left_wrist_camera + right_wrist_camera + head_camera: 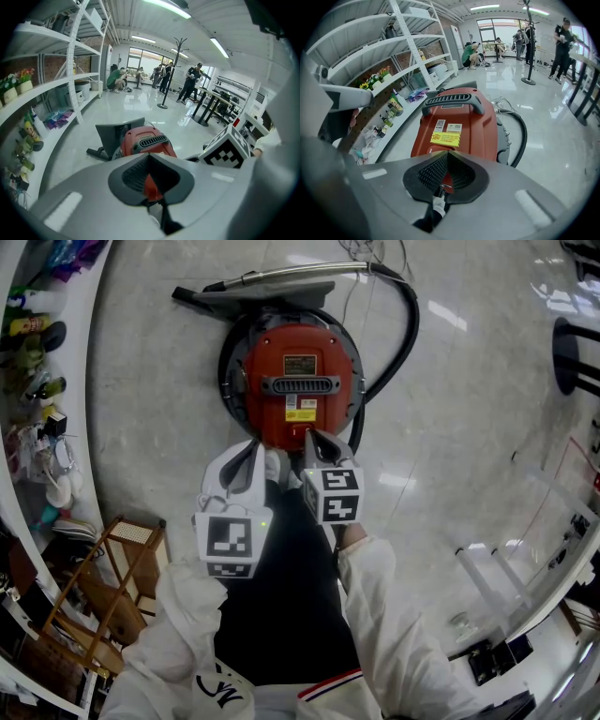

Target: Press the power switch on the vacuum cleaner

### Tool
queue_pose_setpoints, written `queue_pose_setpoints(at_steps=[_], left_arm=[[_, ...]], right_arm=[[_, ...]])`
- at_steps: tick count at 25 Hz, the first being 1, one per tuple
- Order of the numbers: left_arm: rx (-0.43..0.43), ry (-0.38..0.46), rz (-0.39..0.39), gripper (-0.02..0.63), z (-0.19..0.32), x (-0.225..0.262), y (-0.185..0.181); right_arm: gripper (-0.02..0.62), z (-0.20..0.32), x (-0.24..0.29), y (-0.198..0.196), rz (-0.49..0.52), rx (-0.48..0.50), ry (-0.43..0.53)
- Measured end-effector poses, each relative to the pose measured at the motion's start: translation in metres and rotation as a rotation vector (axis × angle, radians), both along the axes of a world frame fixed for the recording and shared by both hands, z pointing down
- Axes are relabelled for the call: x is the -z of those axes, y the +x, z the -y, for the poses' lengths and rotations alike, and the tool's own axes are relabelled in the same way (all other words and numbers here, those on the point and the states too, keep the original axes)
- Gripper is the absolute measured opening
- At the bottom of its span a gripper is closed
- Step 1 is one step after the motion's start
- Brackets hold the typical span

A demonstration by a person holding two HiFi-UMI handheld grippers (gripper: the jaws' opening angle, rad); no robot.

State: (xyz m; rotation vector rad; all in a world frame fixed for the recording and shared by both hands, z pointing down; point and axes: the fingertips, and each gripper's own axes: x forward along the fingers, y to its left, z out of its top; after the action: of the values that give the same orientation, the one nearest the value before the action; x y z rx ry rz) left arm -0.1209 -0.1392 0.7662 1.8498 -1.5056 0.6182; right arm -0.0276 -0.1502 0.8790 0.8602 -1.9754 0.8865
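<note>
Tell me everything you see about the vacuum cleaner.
The vacuum cleaner is a round canister, upright on the shiny floor, with a glossy red lid, dark slotted handle and yellow label. A black hose loops round its right side to a metal wand behind. The shut right gripper has its tips at the near edge.

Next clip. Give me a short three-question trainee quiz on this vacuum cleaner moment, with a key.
1. True or false: the right gripper has its jaws shut with nothing gripped.
2. In the head view, where does the black hose run? A) around the right side of the vacuum cleaner B) across its red top C) under the left gripper
3. Fill in: the large sticker on the red top is ____.
Key: 1 true; 2 A; 3 yellow.
</note>
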Motion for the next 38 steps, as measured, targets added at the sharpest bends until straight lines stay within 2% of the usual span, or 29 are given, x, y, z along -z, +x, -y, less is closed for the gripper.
queue_pose_setpoints(at_steps=[15, 24, 31, 38], left_arm=[[0.011, 0.015, -0.003, 0.000, -0.003, 0.012, -0.006], [-0.024, 0.079, 0.018, 0.000, 0.006, 0.057, -0.006], [-0.049, 0.121, 0.036, 0.000, 0.007, 0.096, -0.001], [-0.045, 0.133, 0.052, 0.000, 0.002, 0.125, 0.004]], right_arm=[[0.002, 0.012, 0.015, 0.008, -0.006, -0.007, 0.005], [0.002, 0.038, 0.077, 0.012, 0.013, -0.016, 0.104], [0.002, 0.045, 0.133, 0.016, 0.045, -0.031, 0.141], [0.002, 0.036, 0.178, 0.037, 0.070, -0.044, 0.169]])
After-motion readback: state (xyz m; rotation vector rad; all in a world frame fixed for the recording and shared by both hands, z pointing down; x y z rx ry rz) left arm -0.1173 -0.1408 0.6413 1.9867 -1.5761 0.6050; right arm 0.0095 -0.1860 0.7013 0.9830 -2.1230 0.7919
